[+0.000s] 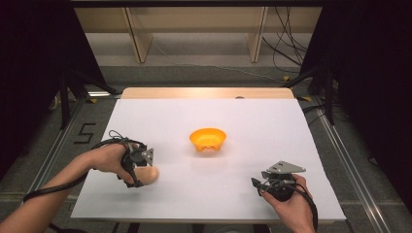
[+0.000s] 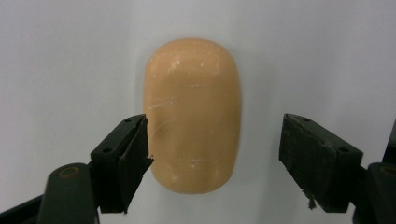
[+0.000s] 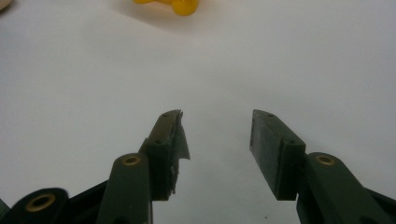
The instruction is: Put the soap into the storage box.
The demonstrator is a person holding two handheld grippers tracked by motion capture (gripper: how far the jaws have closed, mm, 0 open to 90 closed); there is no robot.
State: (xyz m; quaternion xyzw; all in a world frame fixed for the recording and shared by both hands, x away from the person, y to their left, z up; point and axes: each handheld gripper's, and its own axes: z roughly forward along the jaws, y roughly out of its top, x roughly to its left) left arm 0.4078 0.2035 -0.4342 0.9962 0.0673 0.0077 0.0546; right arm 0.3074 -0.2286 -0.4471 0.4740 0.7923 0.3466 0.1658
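Note:
A tan, rounded bread-like lump (image 2: 192, 114) lies on the white sheet at the front left of the table (image 1: 148, 175). My left gripper (image 2: 215, 149) stands open around its near end, one jaw close to its side and the other well apart from it. In the high view that gripper (image 1: 137, 178) points down over the lump. An orange bowl (image 1: 208, 139) stands near the middle of the table, and its feet (image 3: 180, 5) peek in at the top of the right gripper view. My right gripper (image 3: 215, 133) is open over bare sheet, held at the front right (image 1: 257, 186).
The white sheet (image 1: 252, 121) covers most of the wooden table, whose far edge (image 1: 204, 92) shows beyond it. Cables trail from both grippers off the front edge. Wooden shelf legs and loose cables stand on the floor behind the table.

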